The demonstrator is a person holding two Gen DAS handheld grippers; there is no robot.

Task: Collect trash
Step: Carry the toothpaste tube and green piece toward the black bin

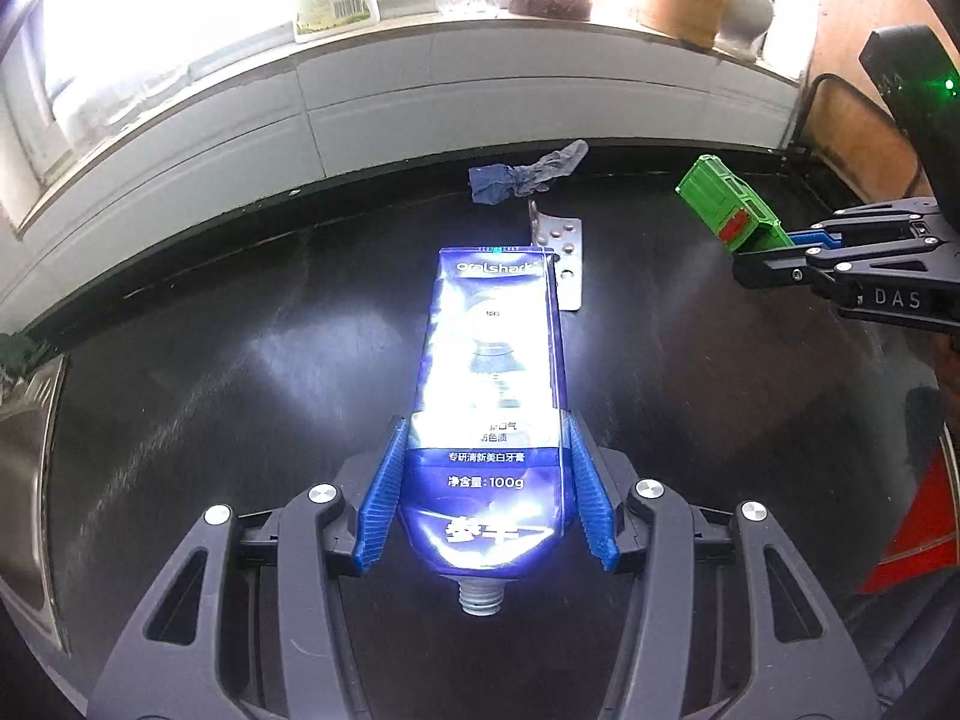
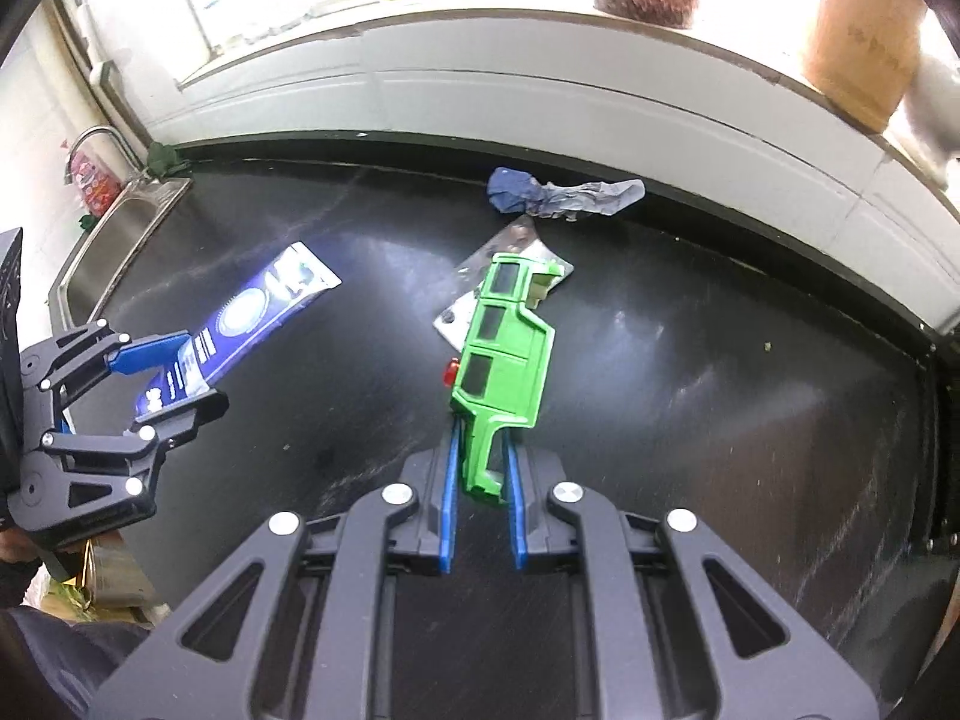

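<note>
Left gripper [image 1: 486, 480]: jaws half open, clamped on the sides of a blue toothpaste tube [image 1: 489, 396], uncapped nozzle toward the camera, held above the black surface [image 1: 240, 390].
Right gripper [image 2: 483, 480]: jaws nearly closed, pinching a green toy truck shell [image 2: 501, 354] by its lower edge, above the surface.
On surface: blister pack [image 1: 567, 258]; crumpled blue glove [image 1: 528, 177] by the back edge.

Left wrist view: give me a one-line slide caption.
Left gripper clamps an uncapped blue toothpaste tube above the black counter; right gripper holds a green toy truck body.
</note>
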